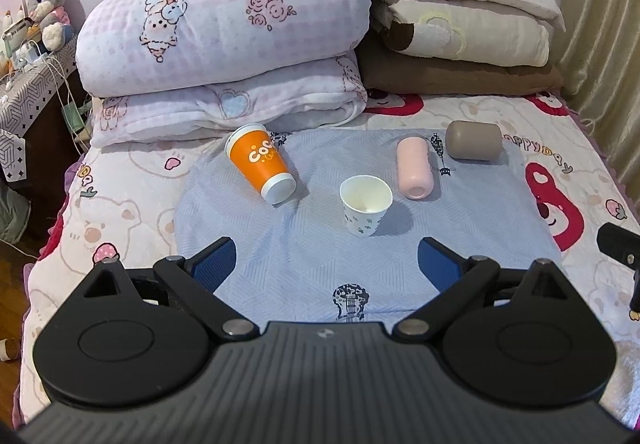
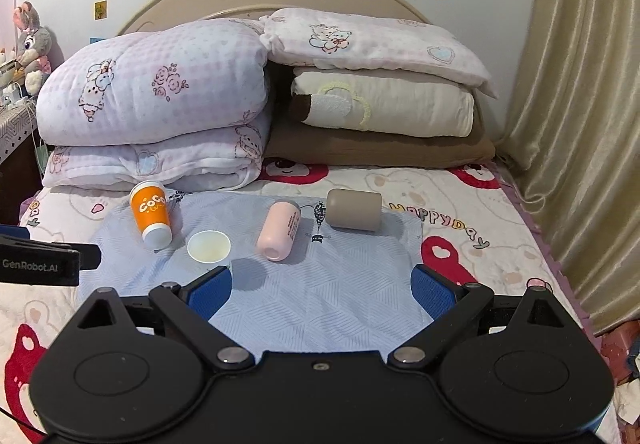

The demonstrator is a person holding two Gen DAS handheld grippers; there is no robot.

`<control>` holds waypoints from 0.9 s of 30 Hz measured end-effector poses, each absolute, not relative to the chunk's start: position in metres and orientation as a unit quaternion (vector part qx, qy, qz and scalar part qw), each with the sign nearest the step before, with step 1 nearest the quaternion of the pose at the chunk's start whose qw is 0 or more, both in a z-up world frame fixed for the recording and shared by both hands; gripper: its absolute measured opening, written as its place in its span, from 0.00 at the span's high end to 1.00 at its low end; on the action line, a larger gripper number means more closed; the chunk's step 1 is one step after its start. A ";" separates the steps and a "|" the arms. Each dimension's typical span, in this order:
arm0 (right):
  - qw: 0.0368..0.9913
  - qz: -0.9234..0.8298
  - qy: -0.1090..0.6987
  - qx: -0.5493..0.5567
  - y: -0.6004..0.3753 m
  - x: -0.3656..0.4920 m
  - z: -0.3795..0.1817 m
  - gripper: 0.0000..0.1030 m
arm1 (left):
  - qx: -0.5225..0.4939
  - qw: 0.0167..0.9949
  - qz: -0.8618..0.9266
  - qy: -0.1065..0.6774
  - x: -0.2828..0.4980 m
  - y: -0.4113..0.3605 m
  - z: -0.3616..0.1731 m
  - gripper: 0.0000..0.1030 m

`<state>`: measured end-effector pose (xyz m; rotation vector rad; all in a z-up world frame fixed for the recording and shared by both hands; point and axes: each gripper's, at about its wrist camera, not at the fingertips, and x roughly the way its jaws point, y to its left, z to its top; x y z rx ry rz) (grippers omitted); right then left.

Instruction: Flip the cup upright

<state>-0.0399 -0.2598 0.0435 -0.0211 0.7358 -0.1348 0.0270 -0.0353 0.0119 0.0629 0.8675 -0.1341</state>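
Both tongs wide, empty: left tongs (image 1: 326,264), right tongs (image 2: 322,286). Small white cup (image 1: 365,204) already upright mid blue cloth (image 1: 280,268). Orange cup (image 1: 262,163) at its 10 o'clock, pink cup (image 1: 416,172) at 2, grey cup (image 1: 474,141) beyond: all on sides. Risks, imo: soft bed (image 1: 568,159) means wobbly landing; paper walls crush easy; round ones roll off.

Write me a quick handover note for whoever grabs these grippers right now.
Left gripper: open, empty, hovering over the blue cloth.
Right gripper: open, empty, also above the cloth.
Small white paper cup: upright at the middle of the cloth.
Orange paper cup, pink cup and taupe cup: all on their sides.
Done: one cup stands.
Left: three cups to stand up; the pink one looks nearest the right gripper.
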 end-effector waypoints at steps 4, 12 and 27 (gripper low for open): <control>0.932 -0.077 0.355 -0.008 -0.262 -0.042 0.044 0.05 | 0.034 0.904 -0.064 0.420 0.025 -0.036 0.011 0.04; 0.930 -0.085 0.358 -0.020 -0.264 -0.041 0.039 0.05 | 0.053 0.904 -0.068 0.418 0.022 -0.040 0.011 0.04; 0.930 -0.088 0.356 -0.025 -0.262 -0.042 0.040 0.05 | 0.067 0.904 -0.067 0.417 0.019 -0.040 0.011 0.04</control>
